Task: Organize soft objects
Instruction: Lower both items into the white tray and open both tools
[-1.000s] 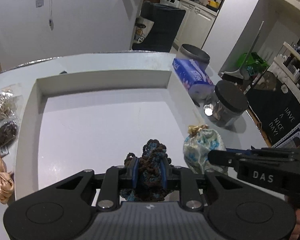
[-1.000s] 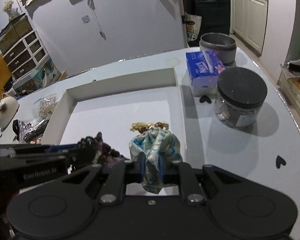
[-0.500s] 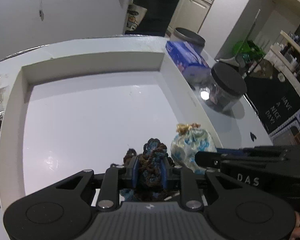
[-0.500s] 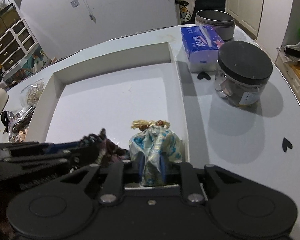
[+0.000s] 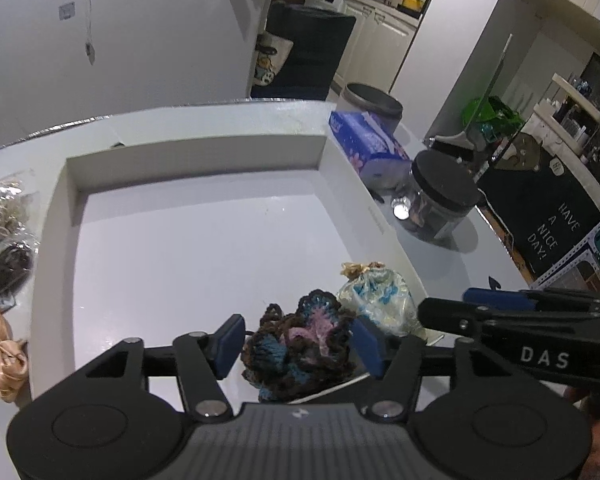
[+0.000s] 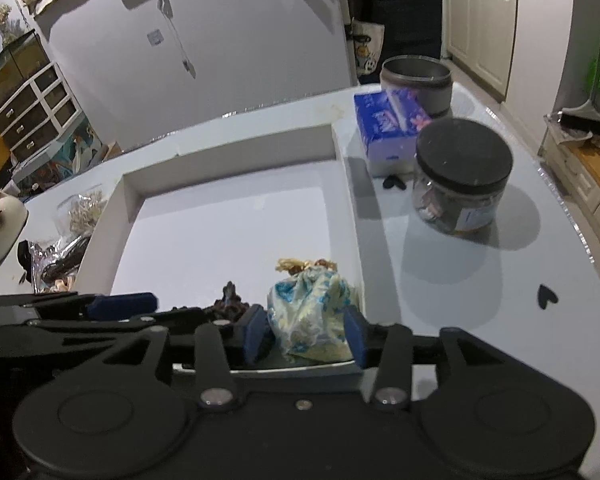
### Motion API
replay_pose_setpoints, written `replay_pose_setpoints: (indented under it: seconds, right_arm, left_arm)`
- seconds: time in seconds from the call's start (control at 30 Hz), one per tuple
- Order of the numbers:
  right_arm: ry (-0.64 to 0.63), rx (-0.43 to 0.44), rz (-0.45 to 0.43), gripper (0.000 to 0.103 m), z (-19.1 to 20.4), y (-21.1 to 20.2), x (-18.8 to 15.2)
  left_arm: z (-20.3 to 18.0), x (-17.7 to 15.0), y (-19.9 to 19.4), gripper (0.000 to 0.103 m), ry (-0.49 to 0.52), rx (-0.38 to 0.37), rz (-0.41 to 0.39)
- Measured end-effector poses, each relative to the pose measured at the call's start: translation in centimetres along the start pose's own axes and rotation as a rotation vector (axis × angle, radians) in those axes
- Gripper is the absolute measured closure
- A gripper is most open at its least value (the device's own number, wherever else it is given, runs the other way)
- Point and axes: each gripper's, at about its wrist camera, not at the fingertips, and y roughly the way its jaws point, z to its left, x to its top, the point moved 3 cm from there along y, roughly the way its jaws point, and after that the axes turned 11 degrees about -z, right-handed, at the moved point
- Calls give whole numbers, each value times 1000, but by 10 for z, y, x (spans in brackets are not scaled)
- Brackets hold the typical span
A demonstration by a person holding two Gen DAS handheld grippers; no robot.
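A dark crocheted piece (image 5: 300,344) in brown, blue and pink lies in the near right corner of the white tray (image 5: 56,216). My left gripper (image 5: 298,344) is open, its blue pads on either side of the piece. A blue-and-cream floral pouch (image 6: 310,316) with a gold tie sits beside it against the tray's right wall, also in the left wrist view (image 5: 374,300). My right gripper (image 6: 306,334) is open around the pouch. Only the tip of the crocheted piece (image 6: 232,304) shows in the right wrist view.
Right of the tray stand a blue tissue pack (image 5: 366,148), a black-lidded jar (image 5: 440,200) and a grey tin (image 6: 416,84). Left of the tray lie bagged items (image 5: 4,216) and a gold ribbon (image 5: 4,356). The table edge runs along the right (image 6: 572,216).
Both grippers have opened and let go: the crocheted piece and the pouch now rest in the tray's near right corner. Both grippers have drawn back slightly.
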Motion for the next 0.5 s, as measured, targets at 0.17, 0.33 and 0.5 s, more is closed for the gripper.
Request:
replay_pose_setpoints:
  seconds: [0.17, 0.33, 0.5]
  right_arm:
    - [-19, -30, -40, 37, -1, -14, 1]
    - [-34, -41, -74, 23, -1, -29, 0]
    - [-43, -59, -99, 15, -1, -43, -4]
  left_arm:
    - [2, 1, -18, 34, 8, 17, -32]
    - [4, -1, -35, 19, 20, 40, -67]
    - [10, -6, -52, 10, 9, 64, -88]
